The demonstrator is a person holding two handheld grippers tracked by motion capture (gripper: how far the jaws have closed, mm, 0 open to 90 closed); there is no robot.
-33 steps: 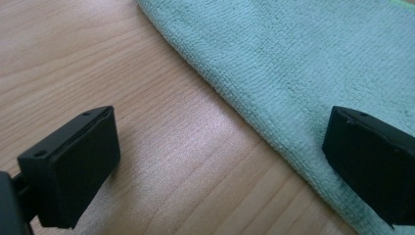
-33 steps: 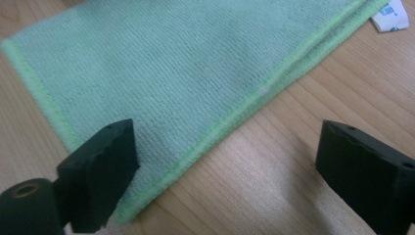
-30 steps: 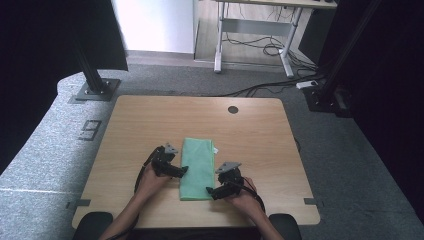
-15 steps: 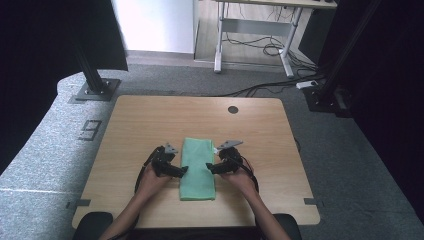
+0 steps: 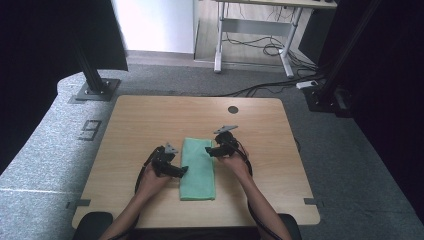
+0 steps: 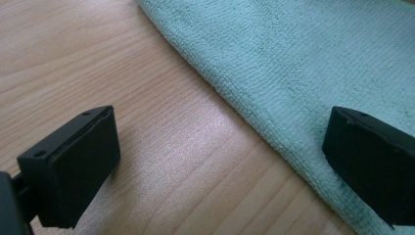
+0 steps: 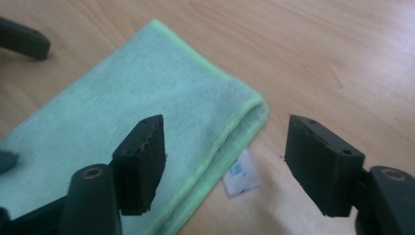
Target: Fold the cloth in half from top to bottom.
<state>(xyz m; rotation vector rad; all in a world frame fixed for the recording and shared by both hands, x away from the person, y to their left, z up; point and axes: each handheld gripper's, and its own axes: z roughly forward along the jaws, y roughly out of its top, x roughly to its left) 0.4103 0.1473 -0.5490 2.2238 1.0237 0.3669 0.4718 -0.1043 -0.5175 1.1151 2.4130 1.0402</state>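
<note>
Black gripper each hand, grey three-cornered top plates, trailing black cables, bare forearms.

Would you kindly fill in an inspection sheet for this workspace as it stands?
Surface: wooden table, bare apart from the cloth.
Job's things: folded green cloth, flat; white label at one corner.
Clutter: nothing seen.
Grippers: left gripper open, straddling the cloth's edge; right gripper open above the labelled corner, jaws just been closing, pressing nothing.
Cables: black cable trails beside the left hand; more on the floor.
Surroundings: grey carpet, desk legs behind.
</note>
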